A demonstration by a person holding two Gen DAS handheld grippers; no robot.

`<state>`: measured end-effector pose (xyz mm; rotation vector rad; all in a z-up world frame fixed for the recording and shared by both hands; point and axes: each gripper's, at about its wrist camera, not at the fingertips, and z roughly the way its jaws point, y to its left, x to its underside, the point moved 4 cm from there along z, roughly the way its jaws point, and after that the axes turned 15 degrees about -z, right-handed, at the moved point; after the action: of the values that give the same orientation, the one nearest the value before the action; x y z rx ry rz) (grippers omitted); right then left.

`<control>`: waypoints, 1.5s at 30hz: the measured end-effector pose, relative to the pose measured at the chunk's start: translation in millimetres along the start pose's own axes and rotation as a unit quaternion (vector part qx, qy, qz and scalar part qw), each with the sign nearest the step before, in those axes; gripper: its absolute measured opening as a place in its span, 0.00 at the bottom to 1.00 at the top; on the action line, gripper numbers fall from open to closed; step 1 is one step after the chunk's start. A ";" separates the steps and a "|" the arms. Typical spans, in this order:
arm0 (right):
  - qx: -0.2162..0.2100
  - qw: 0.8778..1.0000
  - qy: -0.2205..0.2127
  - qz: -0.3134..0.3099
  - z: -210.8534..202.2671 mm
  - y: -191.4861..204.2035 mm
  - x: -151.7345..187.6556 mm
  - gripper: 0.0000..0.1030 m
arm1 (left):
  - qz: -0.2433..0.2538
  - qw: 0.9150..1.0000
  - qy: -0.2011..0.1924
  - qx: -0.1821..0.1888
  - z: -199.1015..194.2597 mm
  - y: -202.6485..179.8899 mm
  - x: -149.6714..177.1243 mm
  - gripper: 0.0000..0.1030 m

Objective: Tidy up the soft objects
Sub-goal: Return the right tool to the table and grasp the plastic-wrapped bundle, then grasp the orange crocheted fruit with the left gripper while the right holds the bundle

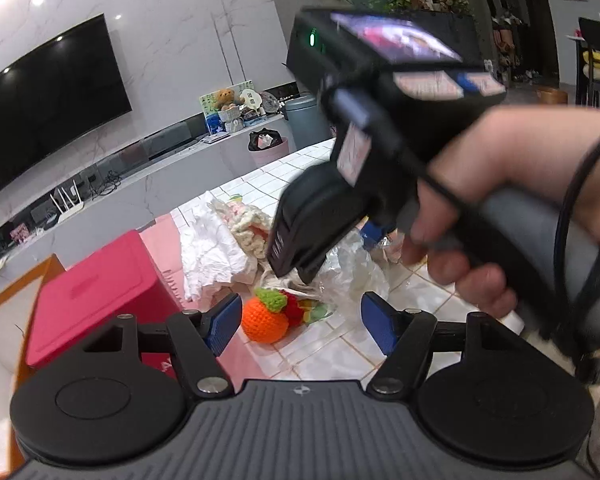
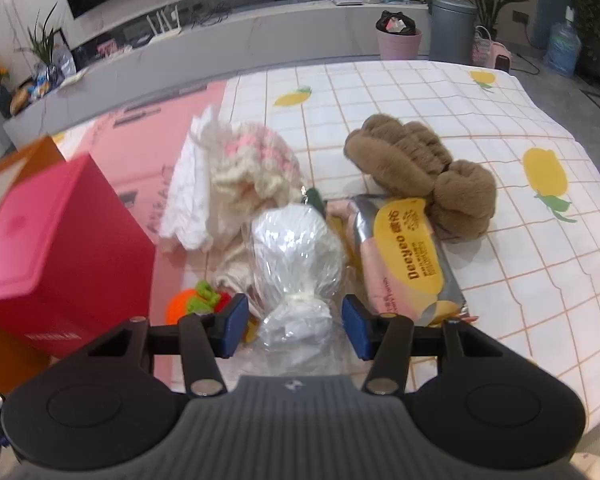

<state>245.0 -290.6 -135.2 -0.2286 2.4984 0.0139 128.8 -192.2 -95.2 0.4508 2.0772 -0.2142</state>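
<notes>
The left gripper [image 1: 302,322] is held low over the table, its 2 blue pads wide apart and gripping nothing; an orange crocheted fruit [image 1: 265,320] with a green leaf lies just ahead of them, nearer the left pad. At 2 o'clock in the left wrist view the person's right hand [image 1: 496,208] holds the handle of the right gripper [image 2: 296,328], which tilts downward toward the pile. In the right wrist view its jaws are also open, and the tied neck of a clear plastic bag [image 2: 296,256] lies between the pads without touching them. The bag holds something white and soft.

At 3 o'clock from the bag lies a pink and yellow wipes pack [image 2: 408,256] with the printed word "Deeyeo" and some Chinese characters. At 1 o'clock from it rests a brown plush item [image 2: 416,168]. At 11 o'clock from the bag there is a cream and pink knitted piece [image 2: 248,164], and beside it white folded cloth [image 2: 188,196].

A red box [image 2: 56,236] with closed lid stands at 9 o'clock; the small writing on its side is too blurred to read. All things rest on a checked tablecloth [image 2: 500,240] with yellow fruit prints.
</notes>
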 end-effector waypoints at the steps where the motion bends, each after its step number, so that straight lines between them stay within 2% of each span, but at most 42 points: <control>1: 0.006 1.000 0.005 -0.005 4.7 -1.3 1.8 0.46 | -0.005 1.000 0.000 -0.001 2.4 0.1 0.5 0.78; 8: -0.013 0.999 0.018 0.041 -0.6 -23.2 10.8 0.42 | -0.051 0.998 0.014 -0.033 20.1 8.4 5.5 0.78; 15: 0.018 0.998 0.051 0.028 -10.9 -38.0 23.0 0.42 | -0.059 0.996 0.008 -0.072 33.2 12.5 6.9 0.78; 22: 0.027 0.998 0.058 -0.004 -6.9 -28.5 24.0 0.43 | -0.132 0.987 0.043 -0.082 54.6 22.5 0.8 0.78; 25: 0.026 0.998 0.057 -0.003 -3.3 -27.3 23.1 0.44 | -0.169 0.979 0.036 -0.105 58.2 26.5 2.9 0.80; 30: 0.021 0.998 0.058 0.004 -1.9 -30.1 23.5 0.44 | -0.174 0.977 0.033 -0.115 65.1 26.5 7.0 0.78; 32: 0.021 0.998 0.058 0.001 -1.8 -29.0 23.5 0.44 | -0.179 0.977 0.033 -0.113 66.4 26.8 9.6 0.77; 33: 0.021 0.998 0.058 0.000 -2.0 -28.6 23.5 0.44 | -0.183 0.977 0.036 -0.105 67.5 26.9 10.6 0.64; 34: 0.021 0.998 0.058 0.000 -2.3 -28.6 23.5 0.44 | -0.188 0.977 0.040 -0.093 67.6 27.7 12.5 0.58; 43: 0.012 0.998 0.050 -0.023 -15.7 -20.3 28.3 0.43 | -0.237 0.968 0.044 -0.062 40.0 42.8 19.1 0.57; 45: -0.008 0.998 0.045 -0.033 -21.3 -13.1 31.1 0.43 | -0.251 0.965 0.052 -0.055 29.2 45.9 20.4 0.57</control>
<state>210.1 -309.9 -135.8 -0.3243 2.5803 -0.0023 160.7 -155.0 -126.5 -0.1454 2.2637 -0.3754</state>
